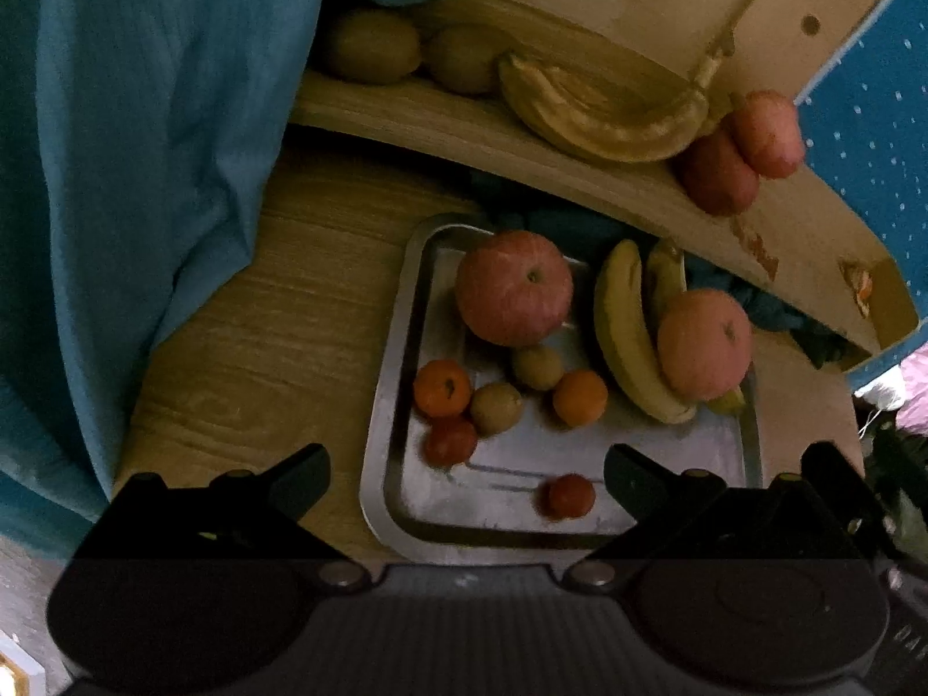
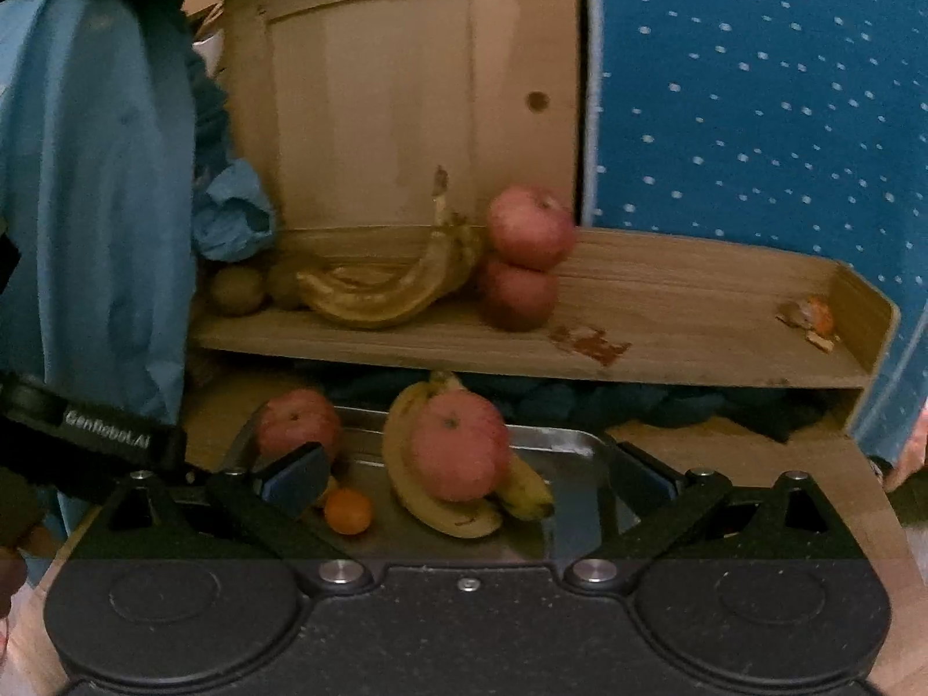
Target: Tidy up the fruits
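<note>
Left claw [image 1: 467, 478] wide, empty, above metal tray [image 1: 400, 348]; small tomato [image 1: 571, 496] between its fingers. Right claw [image 2: 464, 478] wide, empty; apple [image 2: 461, 446] on bananas [image 2: 441, 513] just ahead.

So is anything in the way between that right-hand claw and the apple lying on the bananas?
Nothing visible. The right gripper is open and the apple sits straight ahead between its fingers, on top of the bananas in the metal tray, its top uncovered.

Shelf [image 2: 667, 313] right half free; apples [image 2: 525, 255] block middle.
</note>
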A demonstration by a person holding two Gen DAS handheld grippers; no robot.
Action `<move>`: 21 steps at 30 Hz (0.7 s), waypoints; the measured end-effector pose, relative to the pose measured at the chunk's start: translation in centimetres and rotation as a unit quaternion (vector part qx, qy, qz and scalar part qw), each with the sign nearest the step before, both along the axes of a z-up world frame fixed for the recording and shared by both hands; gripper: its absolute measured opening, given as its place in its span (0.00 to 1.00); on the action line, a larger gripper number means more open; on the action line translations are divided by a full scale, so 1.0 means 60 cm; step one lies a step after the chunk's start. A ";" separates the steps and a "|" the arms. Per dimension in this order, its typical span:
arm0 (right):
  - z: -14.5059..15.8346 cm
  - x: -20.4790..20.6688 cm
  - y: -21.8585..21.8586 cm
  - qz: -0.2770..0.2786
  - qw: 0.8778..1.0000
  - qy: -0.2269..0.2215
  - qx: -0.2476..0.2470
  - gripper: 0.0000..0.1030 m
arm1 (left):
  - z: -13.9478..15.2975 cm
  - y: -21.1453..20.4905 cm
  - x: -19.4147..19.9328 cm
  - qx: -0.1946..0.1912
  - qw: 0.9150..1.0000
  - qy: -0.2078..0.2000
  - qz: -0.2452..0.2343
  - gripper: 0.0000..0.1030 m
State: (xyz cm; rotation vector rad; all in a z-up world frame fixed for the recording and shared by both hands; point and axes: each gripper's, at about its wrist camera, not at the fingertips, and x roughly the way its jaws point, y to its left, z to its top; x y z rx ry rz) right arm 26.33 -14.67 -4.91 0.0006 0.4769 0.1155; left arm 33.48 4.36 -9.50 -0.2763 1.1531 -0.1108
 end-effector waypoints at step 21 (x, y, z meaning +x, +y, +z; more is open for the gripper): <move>0.013 -0.094 -0.088 0.027 0.999 -0.011 0.026 0.99 | 0.071 -0.081 -0.135 0.104 0.988 -0.103 0.045 1.00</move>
